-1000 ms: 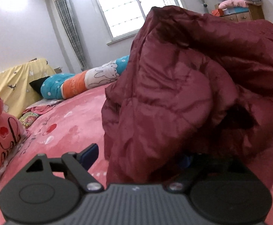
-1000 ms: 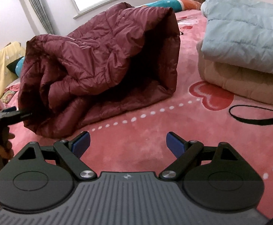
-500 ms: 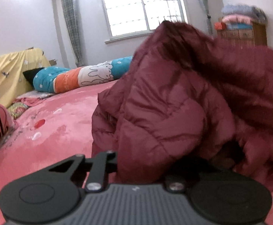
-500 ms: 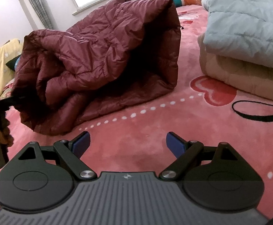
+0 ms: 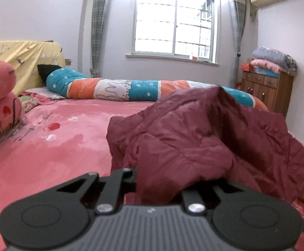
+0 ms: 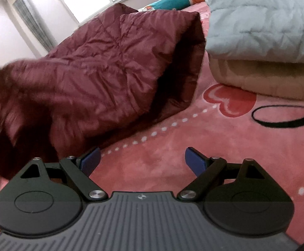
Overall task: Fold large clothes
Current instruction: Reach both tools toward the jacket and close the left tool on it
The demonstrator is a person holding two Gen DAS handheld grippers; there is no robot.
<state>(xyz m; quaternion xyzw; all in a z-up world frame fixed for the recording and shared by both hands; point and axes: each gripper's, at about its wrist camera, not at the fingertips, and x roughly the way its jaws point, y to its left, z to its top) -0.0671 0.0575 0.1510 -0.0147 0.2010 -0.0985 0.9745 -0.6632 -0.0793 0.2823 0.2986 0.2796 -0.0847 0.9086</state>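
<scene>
Bed (image 6: 168,163) with pink heart-print cover, bearing a crumpled maroon quilted coat (image 6: 101,67) beside stacked folded blankets (image 6: 262,25). Left claw (image 5: 158,185), jaws clamped on a coat fold, fabric draped over them. Right claw (image 6: 142,161), jaws wide apart, empty, above the cover.

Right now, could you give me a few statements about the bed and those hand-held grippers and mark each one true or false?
1. The left hand-held gripper is shut on the maroon quilted jacket. True.
2. The right hand-held gripper grips the jacket as well. False: its jaws stand open over the bare pink bedspread, with nothing between them.
3. A black strap lies on the bedspread in front of the folded blankets. True.
4. The folded blankets are stacked on top of the jacket. False: they lie beside it, on the bedspread.
5. The long bolster under the window is plain white. False: it is teal and orange with rabbits.
</scene>
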